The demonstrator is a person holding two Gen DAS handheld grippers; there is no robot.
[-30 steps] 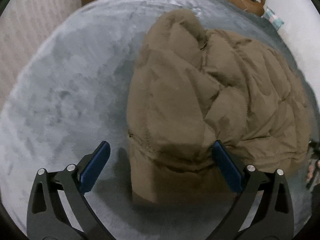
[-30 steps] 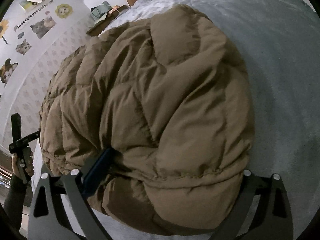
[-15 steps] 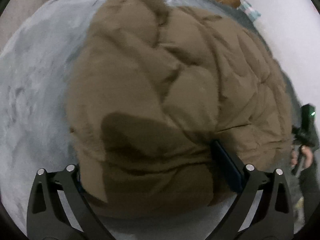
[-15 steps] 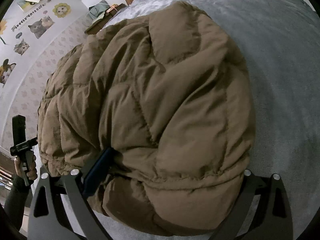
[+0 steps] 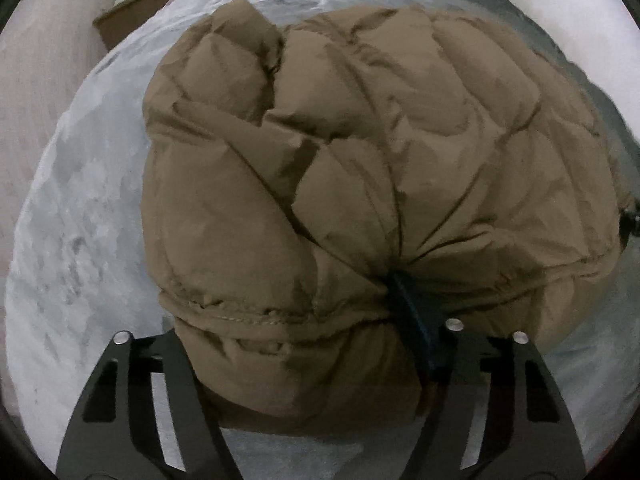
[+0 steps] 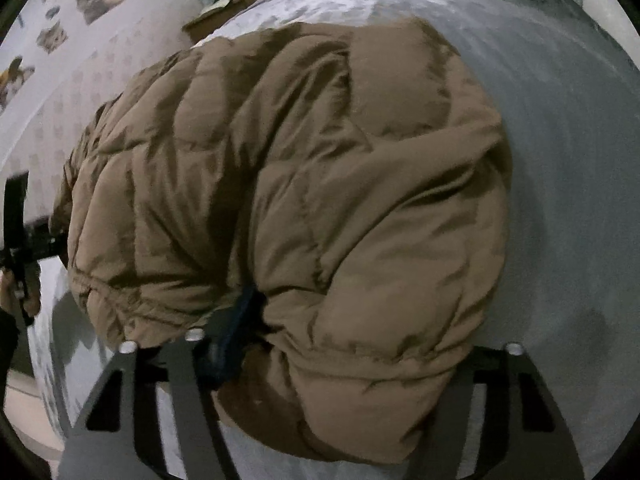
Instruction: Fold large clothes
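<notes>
A brown puffer jacket lies folded in a bulky heap on a grey bed blanket. My left gripper straddles its near hem. The jaws are closing, and the blue right pad digs into the fabric, with creases spreading from it. The left finger is hidden by the jacket. In the right wrist view the jacket bulges between the jaws of my right gripper, which are also closing. Its blue left pad presses into a fold, and the jacket hides the right pad.
A wooden nightstand with clutter stands beyond the bed's far left corner. Cat stickers hang on the patterned wall. A person's hand holds the other gripper at the left edge of the right wrist view. Bare blanket lies to the right.
The left gripper slid right, from beside the jacket's corner to astride its hem. Both pairs of jaws narrowed onto the jacket and bunched the fabric between them.
</notes>
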